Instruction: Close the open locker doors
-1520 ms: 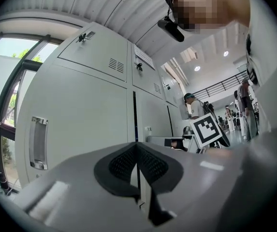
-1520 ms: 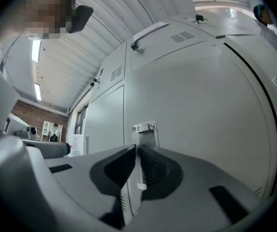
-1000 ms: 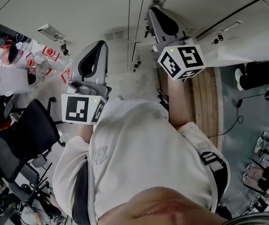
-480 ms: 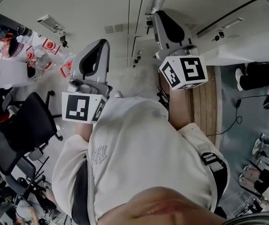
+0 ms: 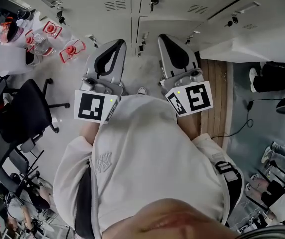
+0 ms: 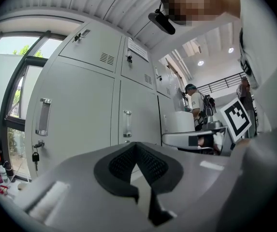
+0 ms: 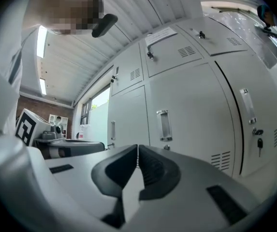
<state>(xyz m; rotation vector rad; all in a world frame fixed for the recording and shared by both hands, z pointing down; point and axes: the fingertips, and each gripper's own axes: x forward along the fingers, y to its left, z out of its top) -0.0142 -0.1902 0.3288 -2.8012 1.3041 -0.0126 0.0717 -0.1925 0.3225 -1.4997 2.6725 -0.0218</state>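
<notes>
A row of grey lockers runs along the top of the head view. The doors in front of me are flush, with handles and keys hanging in the locks. At the right a pale panel stands out from the row like an open door. My left gripper and right gripper hang side by side in front of my chest, a little short of the locker fronts. Both are shut with nothing between the pads.
A black office chair stands at the left beside a desk with red-and-white items. A wooden floor strip and a cable lie at the right, near someone's shoes. A person stands further along the lockers.
The right gripper has drawn back from the locker front near a handle toward my chest. The left gripper has shifted slightly right. Both now sit level with each other.
</notes>
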